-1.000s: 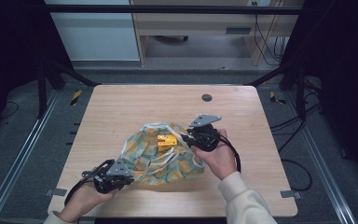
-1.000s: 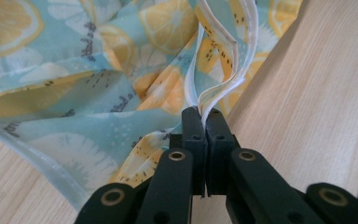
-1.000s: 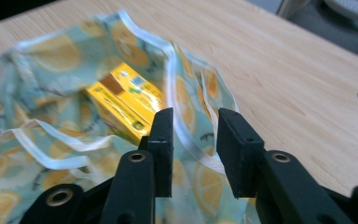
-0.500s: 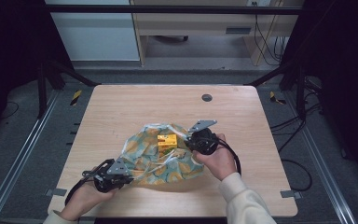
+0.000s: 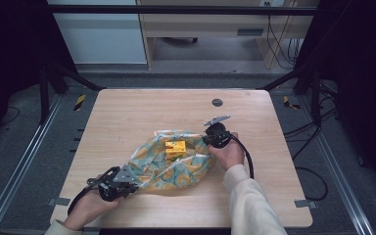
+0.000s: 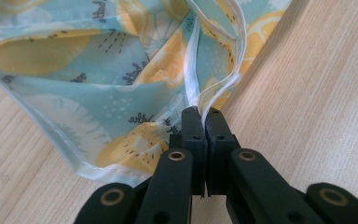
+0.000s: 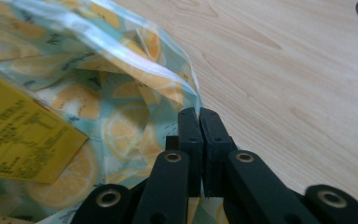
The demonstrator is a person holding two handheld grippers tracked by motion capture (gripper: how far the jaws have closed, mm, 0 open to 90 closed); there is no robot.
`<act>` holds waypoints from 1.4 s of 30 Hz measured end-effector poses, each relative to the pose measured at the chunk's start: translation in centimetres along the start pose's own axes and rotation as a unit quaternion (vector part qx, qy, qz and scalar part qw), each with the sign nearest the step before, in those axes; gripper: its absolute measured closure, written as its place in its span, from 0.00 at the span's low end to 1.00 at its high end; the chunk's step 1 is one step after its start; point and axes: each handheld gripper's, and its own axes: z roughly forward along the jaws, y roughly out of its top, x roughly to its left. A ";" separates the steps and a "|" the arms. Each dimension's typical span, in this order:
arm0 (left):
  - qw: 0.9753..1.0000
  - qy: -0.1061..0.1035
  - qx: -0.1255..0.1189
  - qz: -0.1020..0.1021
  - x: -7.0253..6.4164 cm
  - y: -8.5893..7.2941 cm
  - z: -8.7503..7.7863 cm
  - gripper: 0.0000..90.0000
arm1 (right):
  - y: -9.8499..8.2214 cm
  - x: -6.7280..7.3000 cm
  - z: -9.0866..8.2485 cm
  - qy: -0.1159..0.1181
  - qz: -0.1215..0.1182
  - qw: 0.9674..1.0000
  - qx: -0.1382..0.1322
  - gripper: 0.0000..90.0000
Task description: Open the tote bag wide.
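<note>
Bag [image 5: 174, 164] lay diagonal on table [image 5: 127, 117], yellow box [image 5: 175, 149] inside. Left hand-held gripper [image 6: 200, 114] clamped its near corner; right hand-held gripper [image 7: 199, 114] had just closed, pinching the far rim.

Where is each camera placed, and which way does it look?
High view: above the table, looking forward and down; both forearms show.
Left gripper view: on the left gripper, along shut fingers pinching the lemon bag.
Right gripper view: on the right gripper, fingers closed on the bag's edge.
Shared: bag, tabletop.
</note>
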 end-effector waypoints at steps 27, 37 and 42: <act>0.988 0.083 -0.123 -0.032 0.8 2.8 -5.6 0.36 | -0.7 3.4 -10.3 0.006 0.006 0.992 -0.123 0.21; 0.989 0.068 -0.127 -0.026 0.5 3.7 -5.7 0.31 | -2.4 4.7 -11.2 0.017 -0.003 0.992 -0.122 0.23; 0.988 0.078 -0.129 -0.025 1.0 4.9 -5.9 0.31 | -3.1 5.7 -10.9 0.025 -0.012 0.993 -0.115 0.24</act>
